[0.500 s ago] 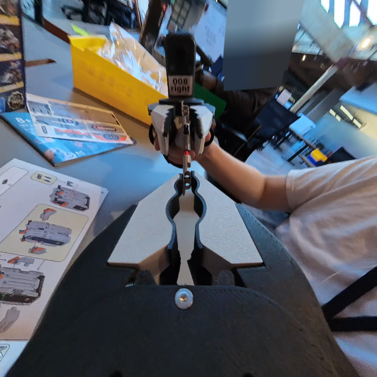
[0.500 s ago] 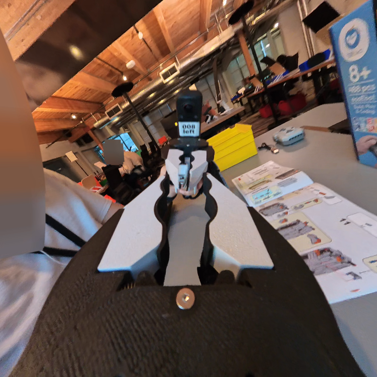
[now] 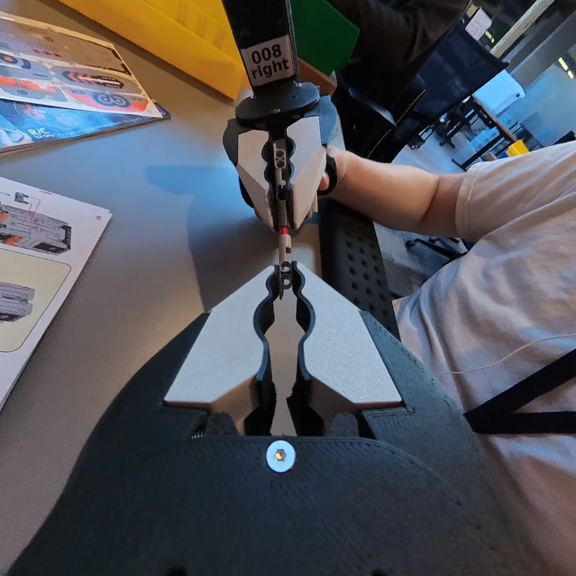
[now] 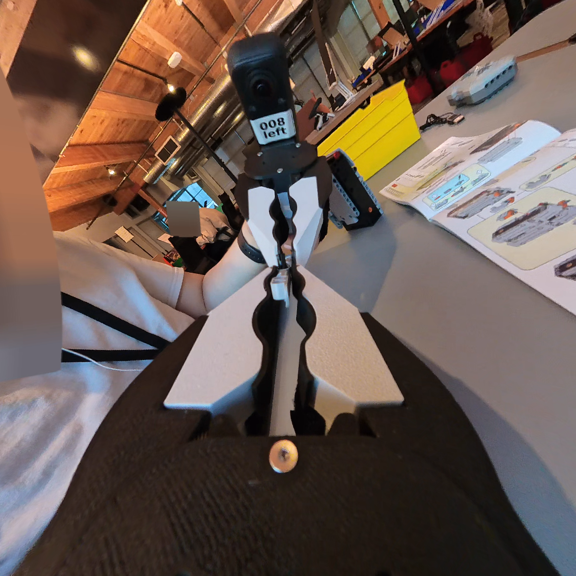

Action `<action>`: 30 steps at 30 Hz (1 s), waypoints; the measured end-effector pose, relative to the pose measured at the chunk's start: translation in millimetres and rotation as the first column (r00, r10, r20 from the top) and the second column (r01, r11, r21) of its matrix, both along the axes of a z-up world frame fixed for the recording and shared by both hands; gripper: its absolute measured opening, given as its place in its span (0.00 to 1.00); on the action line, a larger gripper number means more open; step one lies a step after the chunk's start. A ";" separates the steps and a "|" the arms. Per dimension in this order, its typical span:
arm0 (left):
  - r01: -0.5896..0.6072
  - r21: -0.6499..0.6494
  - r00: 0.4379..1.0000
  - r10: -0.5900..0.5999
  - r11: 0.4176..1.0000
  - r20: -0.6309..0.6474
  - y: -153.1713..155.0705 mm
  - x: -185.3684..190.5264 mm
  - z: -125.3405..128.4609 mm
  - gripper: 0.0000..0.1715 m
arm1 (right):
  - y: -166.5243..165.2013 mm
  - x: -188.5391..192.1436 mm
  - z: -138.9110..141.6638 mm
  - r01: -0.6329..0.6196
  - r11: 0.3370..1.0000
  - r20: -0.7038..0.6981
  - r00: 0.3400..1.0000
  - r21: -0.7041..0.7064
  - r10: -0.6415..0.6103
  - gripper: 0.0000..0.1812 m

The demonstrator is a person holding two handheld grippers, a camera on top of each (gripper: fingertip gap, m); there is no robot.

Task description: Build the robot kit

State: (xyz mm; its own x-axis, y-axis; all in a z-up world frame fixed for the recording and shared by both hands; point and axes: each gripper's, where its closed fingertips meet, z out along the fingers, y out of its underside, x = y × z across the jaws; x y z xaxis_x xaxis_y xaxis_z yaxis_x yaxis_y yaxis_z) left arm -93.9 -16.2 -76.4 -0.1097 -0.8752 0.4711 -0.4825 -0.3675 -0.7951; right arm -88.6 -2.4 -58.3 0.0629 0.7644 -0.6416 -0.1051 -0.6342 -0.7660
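Both grippers are held above the grey table edge, tip to tip. In the left wrist view, my left gripper [image 3: 285, 274] is shut on a small grey connector with round holes [image 3: 285, 276]. Facing it, my right gripper [image 3: 283, 226] is shut on a thin grey axle piece [image 3: 282, 202] with a red ring and a pale bush [image 3: 285, 241]. The axle's end meets the connector. In the right wrist view, my right gripper [image 4: 282, 274] pinches the grey piece [image 4: 280, 288], and the left gripper [image 4: 285, 254] touches its far end.
An open instruction booklet [image 3: 40, 249] [image 4: 498, 202] lies on the table, with more leaflets [image 3: 71, 81] behind it. There is also a yellow bin [image 3: 174, 40] [image 4: 371, 134], a black and grey brick assembly [image 4: 352, 193], a grey hub [image 4: 480, 81], and a person's arm and white shirt [image 3: 498, 280]. The grippers are tip to tip, or close to it.
The two grippers have drawn closer together and each looms larger in the other's view. Both stay shut on their parts.
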 end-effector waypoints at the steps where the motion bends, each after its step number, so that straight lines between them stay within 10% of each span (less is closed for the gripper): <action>1: -0.004 0.006 1.000 0.004 1.000 -0.004 0.5 -0.2 -1.6 0.03 | -0.8 -0.2 -2.6 -0.002 1.000 0.009 1.000 -0.008 0.002 0.03; 9: -0.001 -0.014 0.997 0.002 1.000 0.079 -0.7 8.2 5.7 0.18 | -4.8 -3.3 -4.2 0.015 0.993 0.072 0.997 0.119 -0.024 0.03; 11: 0.002 0.028 0.998 -0.003 1.000 0.060 -1.8 9.4 2.5 0.03 | -4.1 -4.8 -3.9 0.025 0.989 0.076 0.996 0.144 -0.036 0.03; 30: 0.030 0.056 0.999 -0.032 0.998 0.028 -32.2 -5.0 -17.1 0.03 | -34.2 -15.1 -21.3 -0.010 0.987 0.125 0.992 0.159 -0.010 0.03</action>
State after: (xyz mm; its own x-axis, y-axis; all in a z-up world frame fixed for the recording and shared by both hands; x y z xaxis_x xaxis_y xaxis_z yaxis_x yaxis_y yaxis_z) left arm -98.9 -48.4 -93.5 -0.1501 -0.8959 0.4180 -0.4698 -0.3074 -0.8275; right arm -103.7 -36.6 -79.6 0.1353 0.8561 -0.4987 -0.0019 -0.5031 -0.8642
